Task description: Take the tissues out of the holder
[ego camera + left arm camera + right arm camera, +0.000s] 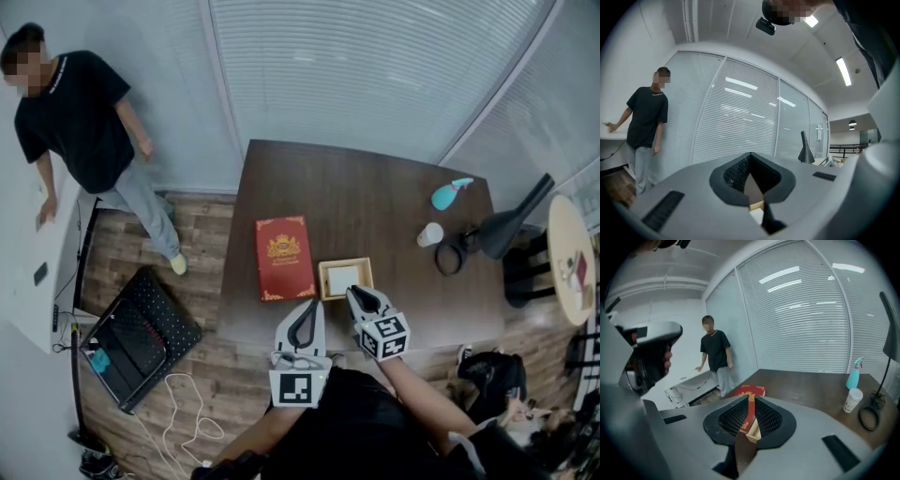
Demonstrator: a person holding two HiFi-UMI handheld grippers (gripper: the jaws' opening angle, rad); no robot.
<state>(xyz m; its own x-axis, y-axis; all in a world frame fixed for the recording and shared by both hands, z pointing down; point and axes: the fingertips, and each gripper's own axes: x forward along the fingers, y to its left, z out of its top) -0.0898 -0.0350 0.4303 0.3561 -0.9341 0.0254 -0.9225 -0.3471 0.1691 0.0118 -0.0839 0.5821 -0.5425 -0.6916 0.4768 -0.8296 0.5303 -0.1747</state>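
Both grippers shut and empty at the tissue holder's near edge.
White tissues (pixel 345 277) lie in a square light-wood holder (pixel 325 280) just ahead of the right gripper (pixel 355 292) and ahead-right of the left gripper (pixel 309 303). They are probably light, soft and easily torn, so pinch the top sheets mid-stack. Both jaw pairs are together, holding nothing; contact with the holder is unclear.

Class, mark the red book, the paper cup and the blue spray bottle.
red book (pixel 285 258), head view, centre of its cover.
paper cup (pixel 430 234), head view, its open top.
blue spray bottle (pixel 446 195), head view, its body.
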